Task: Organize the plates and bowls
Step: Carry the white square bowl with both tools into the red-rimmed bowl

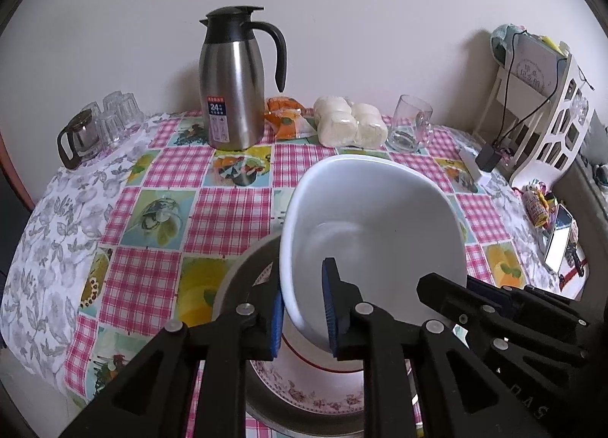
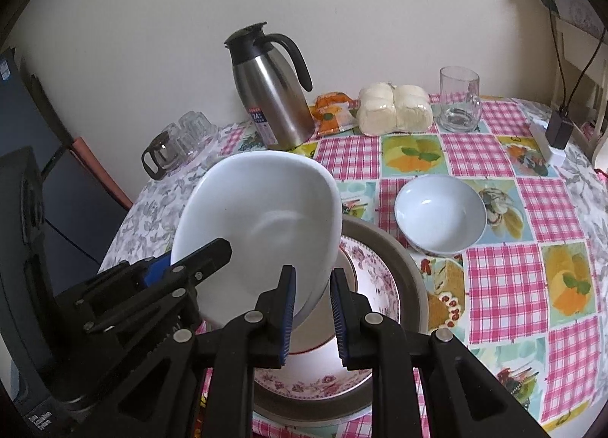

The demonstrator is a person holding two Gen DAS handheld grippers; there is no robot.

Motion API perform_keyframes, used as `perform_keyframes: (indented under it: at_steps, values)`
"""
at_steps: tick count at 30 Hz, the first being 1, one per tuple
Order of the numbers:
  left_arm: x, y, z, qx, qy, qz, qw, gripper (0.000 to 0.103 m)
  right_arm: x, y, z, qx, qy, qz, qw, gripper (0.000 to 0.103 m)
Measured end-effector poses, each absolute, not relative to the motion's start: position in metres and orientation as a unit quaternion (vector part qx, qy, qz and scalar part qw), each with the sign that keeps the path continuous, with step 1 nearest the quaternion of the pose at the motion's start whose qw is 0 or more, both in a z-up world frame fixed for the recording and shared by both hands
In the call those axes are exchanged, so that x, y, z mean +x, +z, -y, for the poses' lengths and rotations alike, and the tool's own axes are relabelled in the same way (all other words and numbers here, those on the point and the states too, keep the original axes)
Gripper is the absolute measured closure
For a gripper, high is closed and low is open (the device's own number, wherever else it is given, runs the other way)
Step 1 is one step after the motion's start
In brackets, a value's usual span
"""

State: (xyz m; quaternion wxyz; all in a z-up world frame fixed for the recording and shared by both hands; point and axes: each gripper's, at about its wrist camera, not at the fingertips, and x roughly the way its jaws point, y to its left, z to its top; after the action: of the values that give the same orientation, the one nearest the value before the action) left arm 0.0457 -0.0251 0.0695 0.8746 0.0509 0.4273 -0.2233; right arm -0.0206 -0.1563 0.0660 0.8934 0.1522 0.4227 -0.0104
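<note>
Left tongs (image 1: 304, 309), right tongs (image 2: 312, 309) clamp white bowl (image 1: 374, 233) rim, tilted over floral plate (image 2: 315, 381) in grey dish (image 2: 402, 267).

A plain, off-white painted wall (image 1: 342, 1) closes the far side of the scene, evenly lit by soft daylight, with faint shadows falling to the right of what stands before it. Against it sits a table under a glossy oilcloth of pink-and-white gingham squares and fruit pictures (image 2: 501, 278), laid over a white cloth printed with grey flowers (image 1: 49, 233) that hangs off the left edge. At the far right stands a white openwork wooden rack (image 1: 551, 126). On the near left is a dark cabinet (image 2: 22, 248).
</note>
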Motion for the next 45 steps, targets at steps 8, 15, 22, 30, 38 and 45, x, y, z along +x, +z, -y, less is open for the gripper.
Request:
perform_keyframes:
  at_steps: [8, 15, 22, 30, 38, 45]
  values:
    - [0.05, 0.056, 0.029, 0.058, -0.222, -0.459, 0.858, 0.086, -0.019, 0.053, 0.159, 0.162, -0.018, -0.45, 0.878, 0.081]
    - [0.052, 0.044, 0.032, 0.066, -0.218, -0.481, 0.847, 0.085, -0.017, 0.048, 0.161, 0.166, -0.023, -0.46, 0.872, 0.081]
    - [0.055, 0.037, 0.034, 0.079, -0.207, -0.493, 0.841, 0.084, -0.015, 0.042, 0.16, 0.163, -0.025, -0.471, 0.866, 0.081]
    - [0.056, 0.032, 0.035, 0.092, -0.199, -0.498, 0.839, 0.081, -0.014, 0.039, 0.156, 0.154, -0.023, -0.478, 0.865, 0.081]
    - [0.056, 0.032, 0.036, 0.093, -0.199, -0.498, 0.839, 0.08, -0.014, 0.04, 0.155, 0.147, -0.024, -0.48, 0.864, 0.081]
    - [0.056, 0.032, 0.037, 0.102, -0.199, -0.495, 0.84, 0.078, -0.012, 0.034, 0.155, 0.146, -0.023, -0.486, 0.861, 0.08]
